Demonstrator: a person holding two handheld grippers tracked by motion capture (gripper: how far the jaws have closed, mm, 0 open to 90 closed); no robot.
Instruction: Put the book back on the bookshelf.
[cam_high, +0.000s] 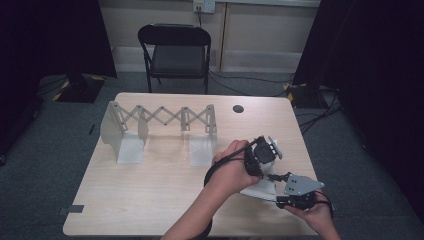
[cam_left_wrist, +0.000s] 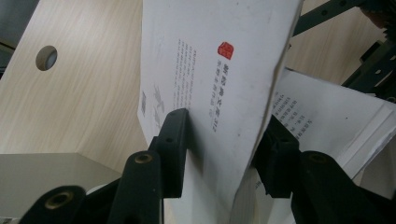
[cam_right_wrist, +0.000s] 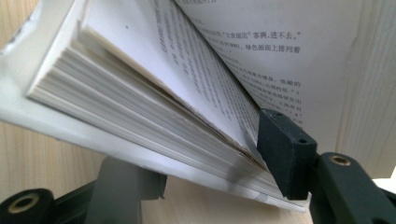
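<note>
An open white book (cam_high: 261, 190) lies near the table's right front corner. My left gripper (cam_high: 262, 165) reaches down onto it from the left. In the left gripper view its jaws are shut (cam_left_wrist: 224, 128) on a raised white leaf (cam_left_wrist: 219, 70) that bears a red seal and printed columns. My right gripper (cam_high: 274, 178), with the grey plate on top, comes in from the front right. In the right gripper view (cam_right_wrist: 205, 161) one pad (cam_right_wrist: 280, 149) lies on the printed page and the other jaw sits under the back cover, so the thick page block (cam_right_wrist: 140, 107) is clamped between them.
A grey scissor-type expanding rack (cam_high: 165, 122) with upright dividers stands across the back left of the wooden table (cam_high: 150, 190). A round cable hole (cam_high: 238, 108) is at the back edge. A black folding chair (cam_high: 175, 50) stands beyond the table.
</note>
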